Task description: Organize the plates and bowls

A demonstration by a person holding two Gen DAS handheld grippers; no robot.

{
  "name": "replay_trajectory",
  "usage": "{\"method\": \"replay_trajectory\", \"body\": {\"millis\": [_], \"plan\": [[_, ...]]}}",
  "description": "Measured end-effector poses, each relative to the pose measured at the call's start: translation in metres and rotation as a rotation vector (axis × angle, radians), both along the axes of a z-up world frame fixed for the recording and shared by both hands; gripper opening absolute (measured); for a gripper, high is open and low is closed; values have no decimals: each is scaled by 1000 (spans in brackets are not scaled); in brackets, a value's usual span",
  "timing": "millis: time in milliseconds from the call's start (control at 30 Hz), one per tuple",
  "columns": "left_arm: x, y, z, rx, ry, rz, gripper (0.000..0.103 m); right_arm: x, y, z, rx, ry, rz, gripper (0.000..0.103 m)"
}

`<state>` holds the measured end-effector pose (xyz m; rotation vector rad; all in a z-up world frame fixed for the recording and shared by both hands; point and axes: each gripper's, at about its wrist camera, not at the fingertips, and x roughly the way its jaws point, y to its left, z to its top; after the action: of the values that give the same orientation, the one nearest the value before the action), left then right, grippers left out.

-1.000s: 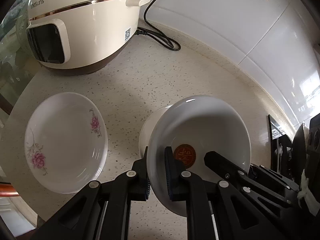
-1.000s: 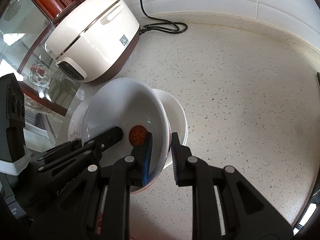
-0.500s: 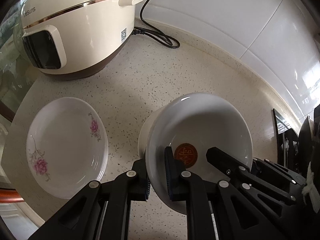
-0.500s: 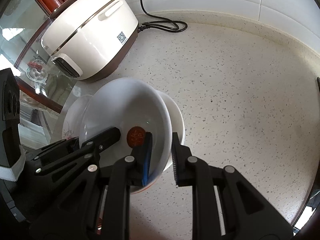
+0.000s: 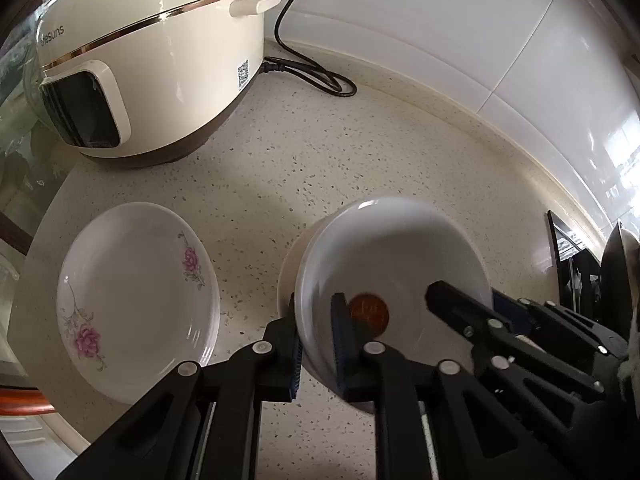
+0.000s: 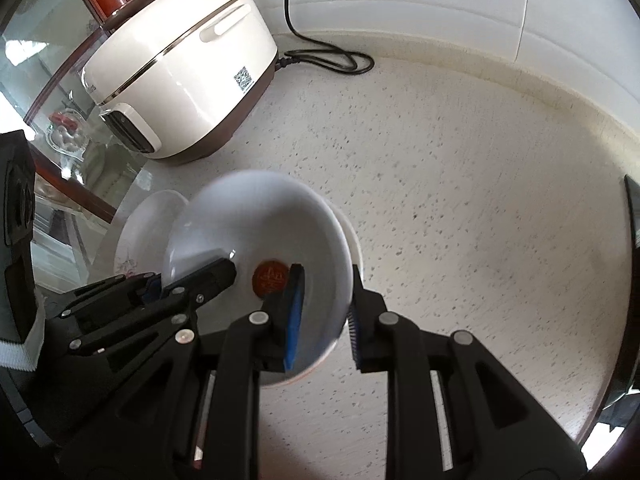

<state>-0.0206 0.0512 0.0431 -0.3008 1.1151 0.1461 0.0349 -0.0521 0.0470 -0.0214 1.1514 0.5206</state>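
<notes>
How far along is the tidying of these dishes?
Done, seemingly: the red-marked bowl sits nested over a second bowl on the counter. In hand: the left gripper and right gripper straddle its rim, and their jaws have just been opening. Left: letting go fully. The floral plate lies apart, alone, so it probably still needs sorting.

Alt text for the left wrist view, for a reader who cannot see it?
The left claw grips the near rim of a white bowl with a red seal mark, the right claw holding its other side. A flowered white plate lies left; a cream rice cooker stands behind.
</notes>
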Motion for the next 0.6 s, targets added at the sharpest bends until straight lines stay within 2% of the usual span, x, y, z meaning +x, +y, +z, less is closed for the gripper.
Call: {"method": "replay_trajectory", "body": {"millis": [167, 267, 333, 433, 533, 600], "plan": [[-1, -2, 2, 16, 3, -4, 18, 1, -5, 3, -3, -11, -3, 25], [-2, -3, 10, 44, -16, -6, 24, 2, -10, 6, 16, -15, -16, 26], [-5, -4, 20, 72, -49, 0, 40, 2, -13, 11, 38, -23, -26, 30], [-10, -3, 32, 106, -89, 13, 51, 4, -19, 18, 66, -42, -50, 35], [-12, 3, 35, 76, -102, 25, 58, 6, -25, 20, 72, -44, -74, 41], [-12, 6, 34, 47, -103, 25, 60, 7, -29, 19, 78, -34, -91, 51]]}}
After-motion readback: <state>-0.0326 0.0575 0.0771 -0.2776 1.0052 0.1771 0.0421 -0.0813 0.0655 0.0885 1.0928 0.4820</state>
